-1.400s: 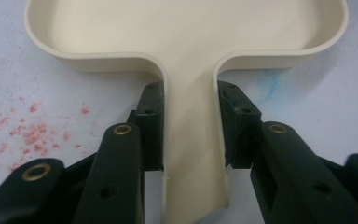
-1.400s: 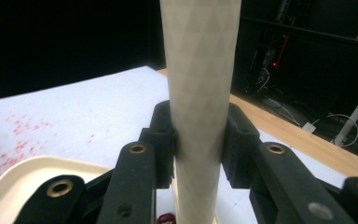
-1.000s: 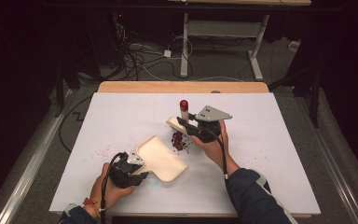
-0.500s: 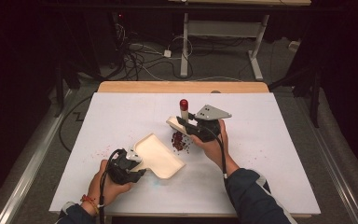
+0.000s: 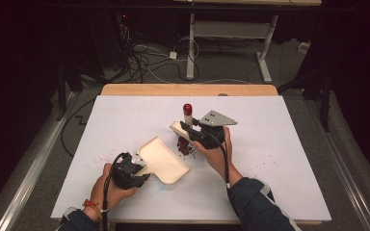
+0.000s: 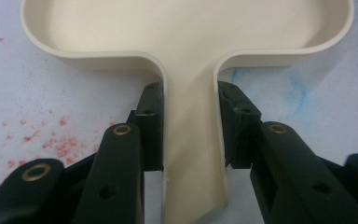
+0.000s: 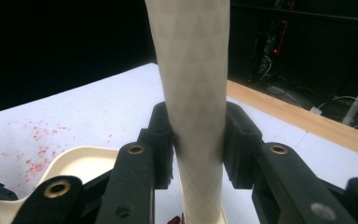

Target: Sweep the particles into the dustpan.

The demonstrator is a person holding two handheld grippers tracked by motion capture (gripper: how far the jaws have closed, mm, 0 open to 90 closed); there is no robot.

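Observation:
A cream dustpan [image 5: 165, 160] lies flat on the white table, its mouth toward a small pile of dark red crumbs [image 5: 185, 147]. My left gripper [image 5: 138, 168] is shut on its handle [image 6: 192, 140], one pad pressing each side. My right gripper [image 5: 189, 129] is shut on the white handle [image 7: 196, 88] of a brush whose red-capped end [image 5: 187, 108] points up. The brush's cream head [image 5: 177, 127] sits just behind the crumbs. In the right gripper view the dustpan's rim [image 7: 74, 158] lies low at the left.
Fine red specks [image 6: 51, 144] dot the white table [image 5: 279, 144] near the left gripper and the dustpan. A wooden strip [image 5: 188, 89] edges the far side. Cables and desk legs [image 5: 192, 43] stand on the dark floor beyond.

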